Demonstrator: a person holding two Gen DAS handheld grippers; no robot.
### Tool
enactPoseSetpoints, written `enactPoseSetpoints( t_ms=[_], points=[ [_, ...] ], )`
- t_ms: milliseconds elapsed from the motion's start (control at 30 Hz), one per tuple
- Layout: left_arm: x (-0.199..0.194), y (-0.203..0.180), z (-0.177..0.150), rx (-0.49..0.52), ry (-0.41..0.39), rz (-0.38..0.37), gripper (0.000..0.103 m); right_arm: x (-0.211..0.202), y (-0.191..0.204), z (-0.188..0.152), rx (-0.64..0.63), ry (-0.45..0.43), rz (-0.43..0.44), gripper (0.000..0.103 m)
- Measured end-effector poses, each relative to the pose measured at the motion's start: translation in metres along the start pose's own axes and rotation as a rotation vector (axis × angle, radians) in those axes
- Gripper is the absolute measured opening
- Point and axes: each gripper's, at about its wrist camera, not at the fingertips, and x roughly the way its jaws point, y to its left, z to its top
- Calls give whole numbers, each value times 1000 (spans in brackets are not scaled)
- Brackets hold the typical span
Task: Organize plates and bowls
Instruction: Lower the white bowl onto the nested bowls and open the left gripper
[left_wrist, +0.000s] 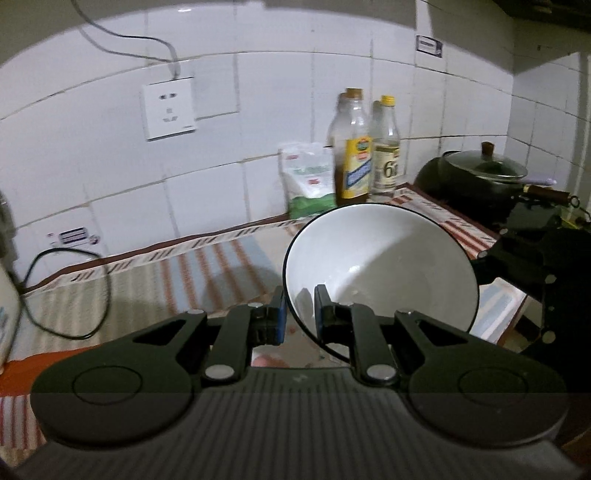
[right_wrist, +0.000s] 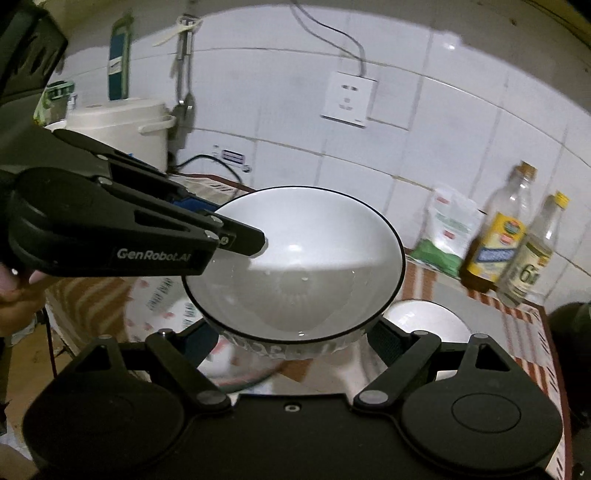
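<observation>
We are in a home kitchen: white wall tiles (left_wrist: 295, 92), a lidded wok (left_wrist: 476, 177), oil bottles (left_wrist: 352, 158) and a rice cooker (right_wrist: 122, 125) on the cloth-covered counter (left_wrist: 155, 273).

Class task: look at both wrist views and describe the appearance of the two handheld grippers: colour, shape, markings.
Both the left gripper and the right gripper are matte black, with round hubs, slotted link arms, silver rivets and blue pads on the jaws. The left one bears white "GenRobot.AI" lettering; its body is ribbed.
</observation>
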Motion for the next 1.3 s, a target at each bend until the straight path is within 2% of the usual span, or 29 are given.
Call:
enactPoseSetpoints(
  t_ms=[300, 433, 667, 833, 1000, 1167, 1300],
  points=[
    [55, -40, 19, -13, 24, -51, 13, 9, -59, -15, 19, 22, -31, 90],
    [86, -51, 21, -57, 50, -63, 13, 21, -80, -24, 29, 47, -35, 89],
    [122, -65, 20, -74, 93, -52, 13, 41, -103, -34, 35, 85, -42, 89],
    [137, -64, 20, -85, 113, -32, 13, 52, -113, -40, 81, 84, -11, 89],
    [147, -63, 19, -80, 133, 1, 13, 59, -110, -38, 48, 92, -23, 89],
    [148, -63, 21, -87, 135, -12, 13, 60, -117, -39, 60, 100, -8, 89],
    [148, -68, 22, -68, 133, 18, 13, 59, -118, -38, 58, 103, -9, 90]
  ],
)
